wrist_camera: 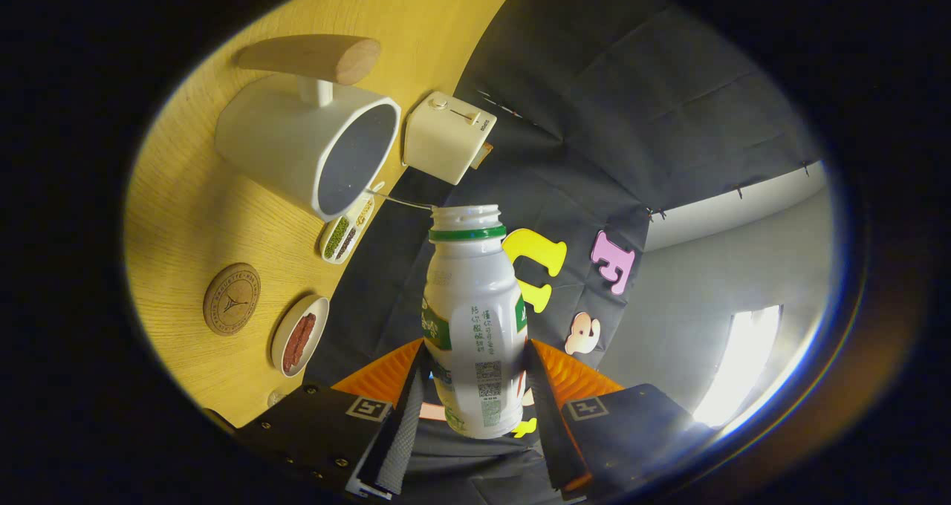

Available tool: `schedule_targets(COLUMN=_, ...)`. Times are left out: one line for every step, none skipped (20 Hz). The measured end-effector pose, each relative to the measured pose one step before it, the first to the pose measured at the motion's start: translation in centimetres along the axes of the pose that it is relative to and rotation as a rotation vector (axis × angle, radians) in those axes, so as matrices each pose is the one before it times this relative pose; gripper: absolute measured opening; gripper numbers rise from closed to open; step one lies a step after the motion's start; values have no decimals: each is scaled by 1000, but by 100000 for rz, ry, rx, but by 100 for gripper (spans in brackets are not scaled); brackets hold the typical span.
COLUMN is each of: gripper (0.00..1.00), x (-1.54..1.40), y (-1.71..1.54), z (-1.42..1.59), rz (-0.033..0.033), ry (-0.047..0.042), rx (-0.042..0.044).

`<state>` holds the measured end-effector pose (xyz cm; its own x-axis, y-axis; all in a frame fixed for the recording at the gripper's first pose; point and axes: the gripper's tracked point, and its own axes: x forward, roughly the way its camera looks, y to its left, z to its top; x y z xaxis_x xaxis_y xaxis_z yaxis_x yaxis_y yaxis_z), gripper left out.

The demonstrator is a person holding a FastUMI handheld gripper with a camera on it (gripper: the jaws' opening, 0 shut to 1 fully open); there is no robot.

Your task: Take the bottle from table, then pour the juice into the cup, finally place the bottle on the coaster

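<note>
My gripper (475, 393) is shut on a white plastic bottle (473, 319) with a green neck ring and no cap; both fingers press its lower body. The whole view is rolled, so the wooden table (193, 215) runs up one side. The bottle's open mouth points past the rim of a white cup (312, 145) with a wooden handle, and a thin clear stream runs from the mouth to the cup's rim. A round cork coaster (232, 298) lies on the table, apart from the cup and nearer to my fingers.
A cream toaster (446, 137) stands just beyond the cup. A small divided dish of beans (343, 236) sits below the cup's rim. A round white dish with a dark red filling (299, 336) lies beside the coaster. Black cloth wall behind.
</note>
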<state>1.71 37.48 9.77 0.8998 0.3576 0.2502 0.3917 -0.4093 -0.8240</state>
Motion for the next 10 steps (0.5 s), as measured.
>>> schedule_targets(gripper=70, x=68, y=-187, z=150, rz=-673, ry=-388, rx=-1292)
schedule_targets(gripper=70, x=-116, y=-233, z=63, rz=-790, ry=-455, rx=-1529)
schedule_targets(gripper=70, x=100, y=-309, z=142, rz=-1314, ry=-407, rx=-1903)
schedule_targets(gripper=70, x=84, y=-242, z=68, rz=-1093, ry=-484, rx=-1909)
schedule_targets(gripper=70, x=28, y=-143, z=132, rz=-824, ry=-504, rx=-1496)
schedule_targets(gripper=70, x=12, y=-55, z=86, rz=-479, ry=-426, rx=-1096)
schedule_targets(gripper=70, x=-35, y=-101, z=163, rz=-520, ry=-483, rx=-986)
schedule_targets(gripper=70, x=253, y=-257, z=173, rz=-836, ry=-348, rx=-1154)
schedule_targets(gripper=70, x=114, y=-325, z=216, rz=-1079, ry=-557, rx=-1443)
schedule_targets(gripper=70, x=171, y=-259, z=288, rz=-1114, ry=-699, rx=-1612)
